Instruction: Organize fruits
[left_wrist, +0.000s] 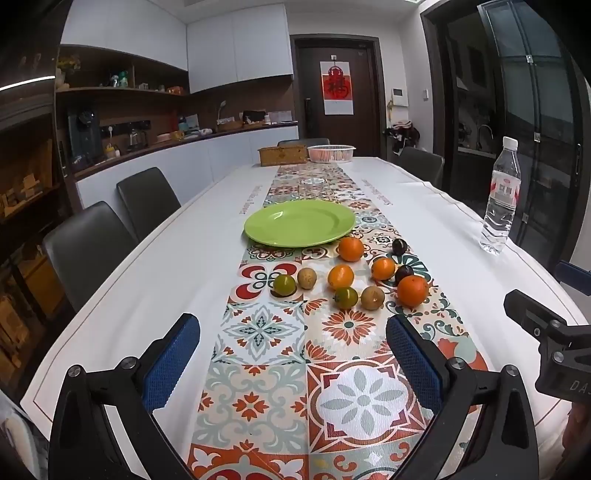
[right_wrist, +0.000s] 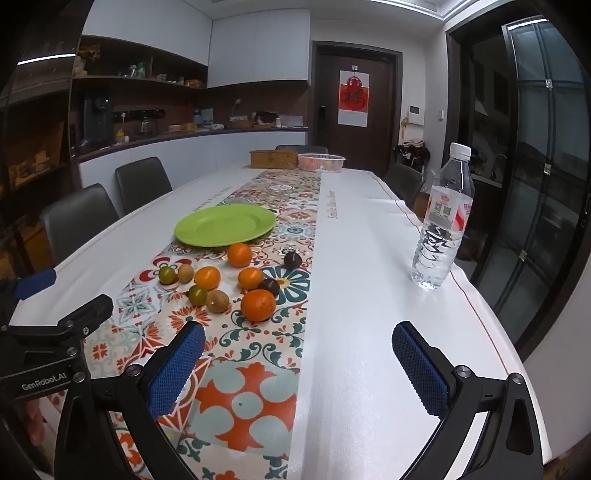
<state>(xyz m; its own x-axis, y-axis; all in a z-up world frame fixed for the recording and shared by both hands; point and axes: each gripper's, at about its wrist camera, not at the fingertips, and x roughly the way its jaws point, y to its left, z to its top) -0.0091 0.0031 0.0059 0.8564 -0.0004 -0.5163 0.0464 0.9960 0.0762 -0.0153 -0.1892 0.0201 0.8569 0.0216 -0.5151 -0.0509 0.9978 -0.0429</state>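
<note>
An empty green plate (left_wrist: 299, 223) lies on the patterned table runner; it also shows in the right wrist view (right_wrist: 225, 224). In front of it lie several loose fruits: oranges (left_wrist: 412, 290) (right_wrist: 258, 305), two green-yellow tomatoes (left_wrist: 284, 285), two brown round fruits (left_wrist: 372, 297) and two dark plums (left_wrist: 399, 245). My left gripper (left_wrist: 293, 332) is open and empty, a short way before the fruits. My right gripper (right_wrist: 298, 341) is open and empty, to the right of the fruits over the white cloth.
A water bottle (right_wrist: 441, 218) stands near the table's right edge. A wicker box (left_wrist: 282, 155) and a white basket (left_wrist: 330, 152) stand at the far end. Dark chairs (left_wrist: 88, 247) line the left side. A clear glass (left_wrist: 313, 188) stands behind the plate.
</note>
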